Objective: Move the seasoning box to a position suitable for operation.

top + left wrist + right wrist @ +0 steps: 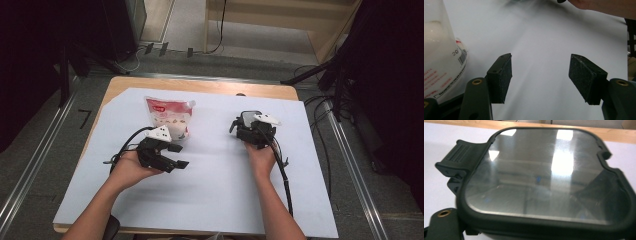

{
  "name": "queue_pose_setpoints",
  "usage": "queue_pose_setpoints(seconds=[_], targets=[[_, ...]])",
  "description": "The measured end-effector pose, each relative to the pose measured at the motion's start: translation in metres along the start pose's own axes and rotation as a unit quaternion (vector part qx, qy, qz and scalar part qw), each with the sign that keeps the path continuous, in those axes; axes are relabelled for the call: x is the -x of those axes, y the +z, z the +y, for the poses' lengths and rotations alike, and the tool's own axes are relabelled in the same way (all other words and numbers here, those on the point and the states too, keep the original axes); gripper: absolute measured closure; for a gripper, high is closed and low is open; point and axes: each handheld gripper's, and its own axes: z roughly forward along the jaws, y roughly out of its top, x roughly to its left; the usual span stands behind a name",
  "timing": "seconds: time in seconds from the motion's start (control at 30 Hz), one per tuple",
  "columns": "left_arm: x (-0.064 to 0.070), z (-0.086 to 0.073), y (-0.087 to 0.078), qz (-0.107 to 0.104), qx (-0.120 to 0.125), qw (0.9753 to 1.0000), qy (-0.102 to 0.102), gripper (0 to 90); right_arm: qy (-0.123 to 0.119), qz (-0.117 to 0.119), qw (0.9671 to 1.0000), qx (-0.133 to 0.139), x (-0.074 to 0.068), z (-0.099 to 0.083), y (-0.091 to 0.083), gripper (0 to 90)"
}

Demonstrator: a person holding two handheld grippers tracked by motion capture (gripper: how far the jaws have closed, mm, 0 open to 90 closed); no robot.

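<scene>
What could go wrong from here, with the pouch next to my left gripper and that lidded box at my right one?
The left gripper is open with nothing between its jaws, and the pouch lies close beside it: a sideways move might knock or crease it. The container sits right against the right gripper; its glossy lid could let the pads slip. Its latch sticks out and might snag.

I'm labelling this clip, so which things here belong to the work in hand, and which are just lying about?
In the work:
- left gripper, jaws open, beside the pouch
- right gripper, at the lidded container
- red and white pouch
- dark lidded container

Lying about:
- white sheet over the table
- cables on the floor
</scene>
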Motion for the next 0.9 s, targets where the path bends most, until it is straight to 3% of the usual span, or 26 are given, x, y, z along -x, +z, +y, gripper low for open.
queue_pose_setpoints(seconds=[0.17,0.33,0.47,0.67,0.9], targets=[[-0.001,0.0,0.001,-0.003,0.003,1.0,-0.003,36.3,0.016,0.015,0.9998,0.004,0.007,0.004,-0.004,15.4],[-0.001,0.0,0.001,-0.002,0.004,1.0,-0.006,36.3,-0.019,0.018,0.9996,0.004,0.003,0.006,-0.012,15.5],[-0.002,0.0,0.002,-0.005,0.004,1.0,-0.008,36.3,-0.022,0.033,0.9991,0.014,0.001,0.011,-0.021,15.4],[-0.003,0.002,0.004,-0.007,0.003,0.9999,-0.009,36.2,-0.033,0.089,0.9955,0.002,-0.001,0.014,-0.046,15.4],[-0.002,0.004,0.008,-0.009,-0.002,0.9999,-0.009,36.2,-0.059,0.117,0.9913,0.014,-0.008,0.006,-0.066,15.4]])
